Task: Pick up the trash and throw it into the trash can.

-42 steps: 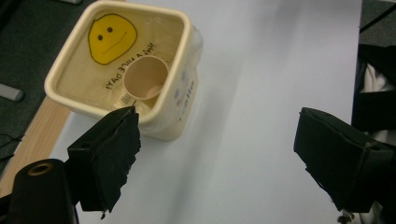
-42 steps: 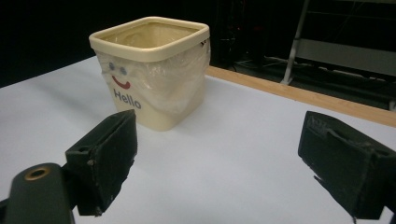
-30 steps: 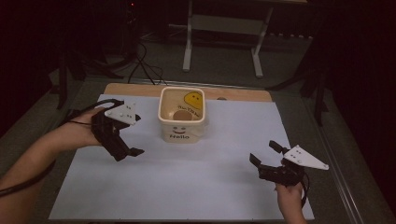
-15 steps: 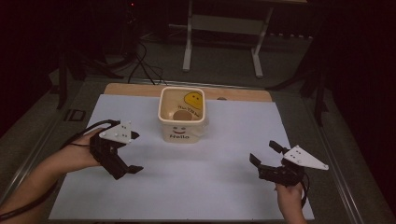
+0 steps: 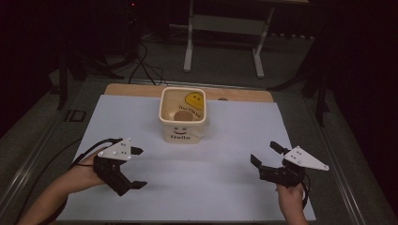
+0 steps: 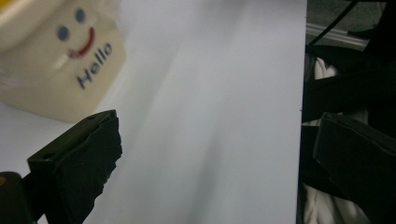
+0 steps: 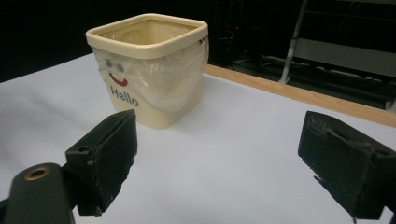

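Observation:
A cream square tub (image 5: 183,115) with a smiley face and the word "Hello" stands at the back middle of the white table sheet (image 5: 197,173); a yellow item (image 5: 193,99) and a brown round item (image 5: 181,115) lie inside it. The same tub (image 7: 149,70) has clear plastic film on one side, and its front shows at upper left as the tub (image 6: 56,65). My left gripper (image 5: 136,168) rests at the front left, open and holding nothing. Over at the front right, my right gripper (image 5: 265,154) is open too, with nothing between its jaws.
A wooden table edge (image 5: 141,89) runs behind the sheet. Beyond it stand a metal frame (image 5: 225,28) and floor cables (image 5: 141,65) in the dark. The sheet's right edge (image 6: 301,93) meets dark clutter and white cloth.
My left gripper has drawn back toward the front left of the table, away from the tub. The right gripper has stayed in place.

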Motion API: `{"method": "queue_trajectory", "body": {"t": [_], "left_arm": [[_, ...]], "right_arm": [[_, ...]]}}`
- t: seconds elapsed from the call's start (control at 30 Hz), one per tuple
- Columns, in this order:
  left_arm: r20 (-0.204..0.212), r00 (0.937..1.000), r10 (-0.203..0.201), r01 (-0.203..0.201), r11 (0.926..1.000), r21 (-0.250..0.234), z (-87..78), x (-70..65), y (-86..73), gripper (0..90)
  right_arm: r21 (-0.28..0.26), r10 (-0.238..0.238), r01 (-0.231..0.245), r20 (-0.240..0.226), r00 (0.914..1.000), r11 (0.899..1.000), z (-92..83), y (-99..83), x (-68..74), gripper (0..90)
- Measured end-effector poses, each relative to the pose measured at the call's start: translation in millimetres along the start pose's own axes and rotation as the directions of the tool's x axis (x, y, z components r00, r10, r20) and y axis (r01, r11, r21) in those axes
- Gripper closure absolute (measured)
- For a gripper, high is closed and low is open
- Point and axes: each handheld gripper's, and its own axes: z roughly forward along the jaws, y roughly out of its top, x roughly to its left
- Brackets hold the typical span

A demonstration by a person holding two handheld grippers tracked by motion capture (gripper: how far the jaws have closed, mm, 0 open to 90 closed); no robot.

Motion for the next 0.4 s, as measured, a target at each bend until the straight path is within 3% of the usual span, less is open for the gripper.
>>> {"method": "queue_trajectory", "body": {"t": [0.27,0.4], "left_arm": [[0.005,0.9997,-0.025,0.025,0.9990,-0.036,8.2,-4.5,-6.8,1.8],[-0.001,0.9996,-0.028,0.028,0.9992,-0.027,12.5,-4.9,-9.2,1.8]], "right_arm": [[0.005,-0.001,0.001,0.002,1.0000,1.000,1.6,-1.3,0.0,11.8],[0.004,-0.002,0.002,0.001,1.0000,1.000,1.9,-1.7,-0.4,11.7]]}}
